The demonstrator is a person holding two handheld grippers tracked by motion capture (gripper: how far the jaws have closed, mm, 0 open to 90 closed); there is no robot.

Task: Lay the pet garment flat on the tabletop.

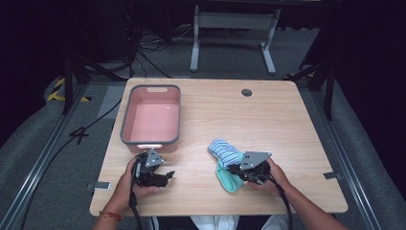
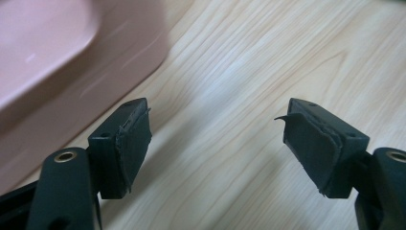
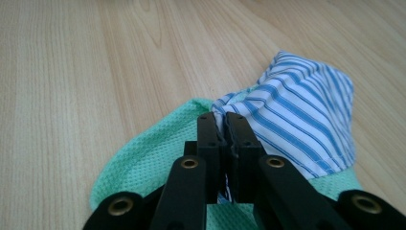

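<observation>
Right gripper view: fingers [image 3: 238, 125] pinching striped cloth [image 3: 306, 115] over green cloth [image 3: 143, 158]; left gripper view: fingers [image 2: 131, 143] spread beside pink tub [image 2: 72, 62].

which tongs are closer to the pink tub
Left. The left tongs sit open just below the pink tub; the right tongs are farther right, shut on the striped cloth.

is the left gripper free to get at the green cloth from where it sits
Probably yes. The left gripper is open and holds nothing, and bare table lies between it and the green cloth. The right gripper is shut on the striped cloth lying over it.
</observation>
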